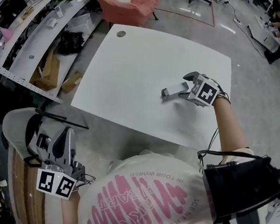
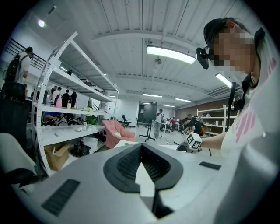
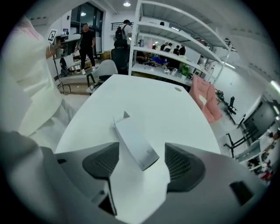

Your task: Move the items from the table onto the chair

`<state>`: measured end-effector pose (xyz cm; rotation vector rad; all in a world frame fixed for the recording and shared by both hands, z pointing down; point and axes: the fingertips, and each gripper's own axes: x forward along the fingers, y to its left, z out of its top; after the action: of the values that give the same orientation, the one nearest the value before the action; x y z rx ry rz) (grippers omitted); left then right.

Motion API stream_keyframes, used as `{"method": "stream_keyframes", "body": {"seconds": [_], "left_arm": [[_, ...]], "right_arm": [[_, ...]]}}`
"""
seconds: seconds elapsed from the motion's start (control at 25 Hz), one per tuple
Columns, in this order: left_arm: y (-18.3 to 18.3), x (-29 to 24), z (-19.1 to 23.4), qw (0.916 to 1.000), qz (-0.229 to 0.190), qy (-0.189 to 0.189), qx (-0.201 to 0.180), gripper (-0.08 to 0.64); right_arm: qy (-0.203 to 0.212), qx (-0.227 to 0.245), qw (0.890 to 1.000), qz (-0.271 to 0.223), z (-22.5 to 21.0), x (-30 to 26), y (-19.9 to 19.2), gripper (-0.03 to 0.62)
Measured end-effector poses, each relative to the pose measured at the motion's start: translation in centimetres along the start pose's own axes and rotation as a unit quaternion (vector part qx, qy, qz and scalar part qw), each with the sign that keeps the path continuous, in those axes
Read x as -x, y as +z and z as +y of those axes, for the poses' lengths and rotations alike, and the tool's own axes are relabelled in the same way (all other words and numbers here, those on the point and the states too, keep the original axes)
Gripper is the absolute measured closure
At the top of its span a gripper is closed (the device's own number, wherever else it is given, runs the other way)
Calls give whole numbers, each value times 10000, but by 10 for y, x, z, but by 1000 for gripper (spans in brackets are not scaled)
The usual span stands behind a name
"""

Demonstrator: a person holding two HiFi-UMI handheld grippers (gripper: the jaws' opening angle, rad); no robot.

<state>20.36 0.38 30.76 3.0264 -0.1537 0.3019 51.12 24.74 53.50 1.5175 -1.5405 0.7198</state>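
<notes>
Shelves line the workshop beside a white table (image 1: 141, 60), where a small grey box (image 1: 169, 91) lies flat near the edge closest to the person. The right gripper (image 1: 186, 86) tilts down over it with its jaws spread wide, the box (image 3: 135, 142) lying between the pads and neither pad pressing on it. The left gripper (image 1: 65, 139) is off the table, above the chair (image 1: 20, 186) at the person's left, its jaws closed together with nothing between them.
</notes>
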Motion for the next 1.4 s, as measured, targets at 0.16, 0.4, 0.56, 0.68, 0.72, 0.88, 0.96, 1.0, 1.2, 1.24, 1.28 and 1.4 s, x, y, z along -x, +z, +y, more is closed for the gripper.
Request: {"method": "stream_keyframes", "body": {"seconds": [0.16,0.4,0.56,0.68,0.72,0.88,0.96,1.0,1.2,1.24,1.28,1.4], "left_arm": [[1,5,5,9998,80,146,60,551],[1,12,16,9994,82,288,179,551],[-6,14,21,9992,85,295,274,551],[-11,19,25,9990,62,293,344,551],[-12,19,27,9989,48,295,364,551],[-15,20,33,9985,-54,287,455,551],[-16,19,34,9984,-97,258,485,551],[-16,18,34,9984,-115,234,497,551],[-18,21,44,9974,-303,136,639,551],[-18,24,47,9970,-351,134,675,551],[-18,26,50,9966,-390,134,707,551],[-20,37,59,9958,-454,154,775,551]], "right_arm": [[68,270,9989,369,-9,-12,-10,247],[296,328,9974,564,-5,-19,-13,250],[173,234,9978,595,-4,-20,-14,316],[120,169,9982,556,-1,-19,-9,357],[131,163,9982,562,1,-18,-9,364],[247,-82,9976,637,11,-14,-16,382],[224,-368,9977,532,10,-10,-16,388],[206,-601,9970,442,10,-8,-15,390],[97,-1917,9805,-415,16,6,3,397],[81,-2146,9746,-630,18,9,8,397],[69,-2375,9676,-850,19,12,14,399],[86,-3067,9400,-1494,24,17,32,400]]}}
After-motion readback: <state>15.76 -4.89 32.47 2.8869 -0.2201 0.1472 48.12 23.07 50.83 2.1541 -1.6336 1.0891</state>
